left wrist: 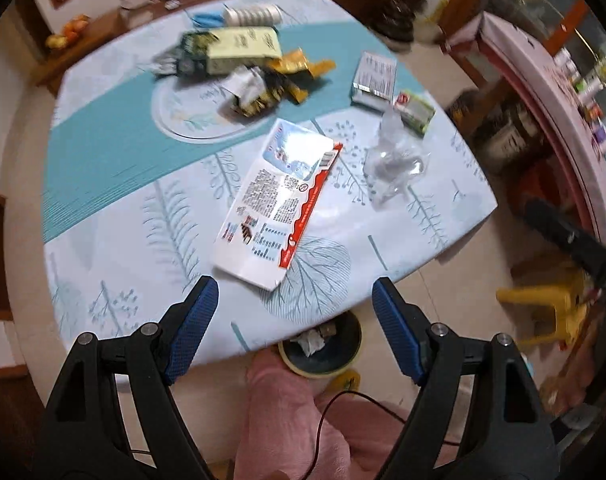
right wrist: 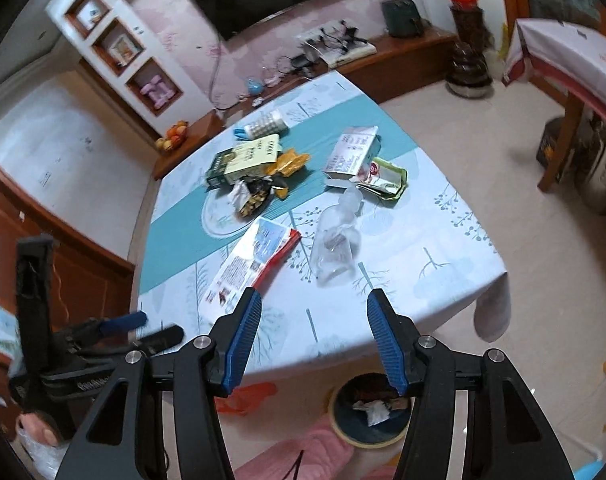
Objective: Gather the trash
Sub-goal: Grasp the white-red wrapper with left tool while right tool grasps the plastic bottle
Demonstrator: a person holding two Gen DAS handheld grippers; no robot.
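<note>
Left wrist view: left gripper (left wrist: 295, 292), jaws spread wide, nothing between the blue pads (left wrist: 193, 328), hanging over the near edge of the table (left wrist: 103, 208). Just ahead, white-and-red flattened carton (left wrist: 281, 200), lying flat on the leaf-print cloth. Beyond it to the right, crumpled clear plastic bottle (left wrist: 395, 160), on its side. Farther back, grey box (left wrist: 375, 78) and green packet (left wrist: 417, 110) side by side; heap of wrappers and a pale green box (left wrist: 243, 48) around mid-table. Below the table edge, on the floor, round bin (left wrist: 323, 348) with crumpled paper inside.

Right wrist view: right gripper (right wrist: 313, 312), jaws partly apart and empty, also above the near table edge. Same carton (right wrist: 251, 264) and bottle (right wrist: 337, 244) just ahead, near each other but apart. Bin (right wrist: 367, 412) on the floor beneath. Left gripper (right wrist: 143, 328) visible at left, blurred.
</note>
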